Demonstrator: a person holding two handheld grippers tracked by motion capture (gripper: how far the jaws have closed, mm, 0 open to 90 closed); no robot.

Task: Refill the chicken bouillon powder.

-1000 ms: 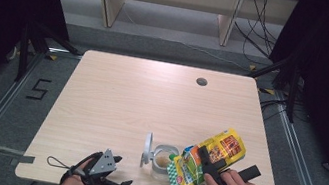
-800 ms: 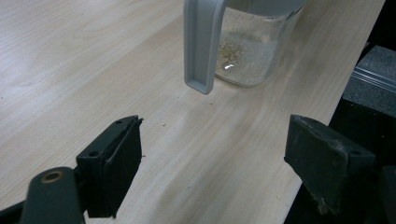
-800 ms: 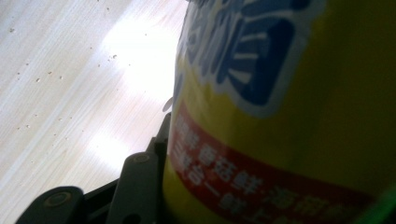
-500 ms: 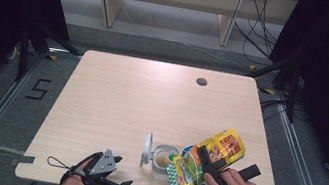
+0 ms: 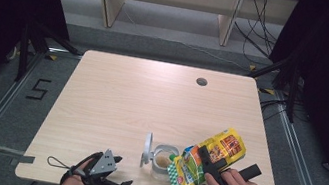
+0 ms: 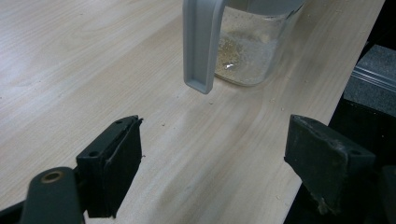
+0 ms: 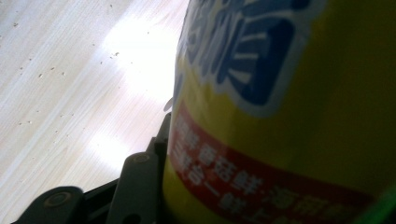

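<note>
The right gripper (image 5: pixel 205 161) sits at the lower right of the high view, and its jaws are clamped on a yellow bag (image 5: pixel 210 156). The bag is tipped over, with its green checked end hanging down just beside the clear jar (image 5: pixel 161 160) in the lower middle of the frame. The jar has some light brown powder in the bottom (you can see it well in the left gripper view, at the top (image 6: pixel 245 46)). Its grey lid (image 5: pixel 147 147) stands open on the left side. The left gripper (image 5: pixel 110 177) rests at the bottom left edge of the wooden table (image 5: pixel 151 100). Its jaws are spread wide with nothing between them.
</note>
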